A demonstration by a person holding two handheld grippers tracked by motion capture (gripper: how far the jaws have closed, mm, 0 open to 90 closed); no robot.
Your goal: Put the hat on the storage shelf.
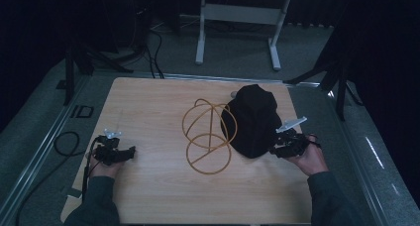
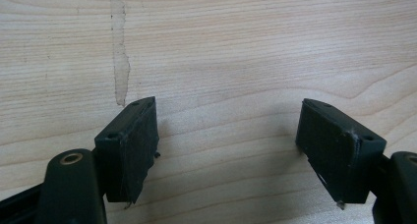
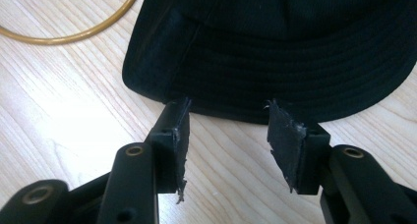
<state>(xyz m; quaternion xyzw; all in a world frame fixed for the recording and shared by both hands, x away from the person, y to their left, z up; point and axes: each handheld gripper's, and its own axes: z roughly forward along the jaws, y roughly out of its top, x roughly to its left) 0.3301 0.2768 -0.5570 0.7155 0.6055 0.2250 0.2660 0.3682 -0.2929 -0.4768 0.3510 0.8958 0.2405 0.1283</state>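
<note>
we are holding our right gripper (image 3: 228, 130) unclenched at the brim of the black fabric cap (image 1: 253, 121), lying beside the golden wire frame (image 1: 208, 136) on the pale wooden table (image 1: 148, 186); our left gripper (image 2: 228, 150) is gaping over bare wood.

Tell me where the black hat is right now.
In the high view the black hat lies on the table's right half, beside the gold wire stand, just ahead of the open right gripper.

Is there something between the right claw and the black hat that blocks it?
Nothing visible blocks it. In the right gripper view, the right claw is open, its tips just at the brim edge of the black hat, with bare table under them. The gold wire stand is beside the hat, on its far side from the claw.
</note>
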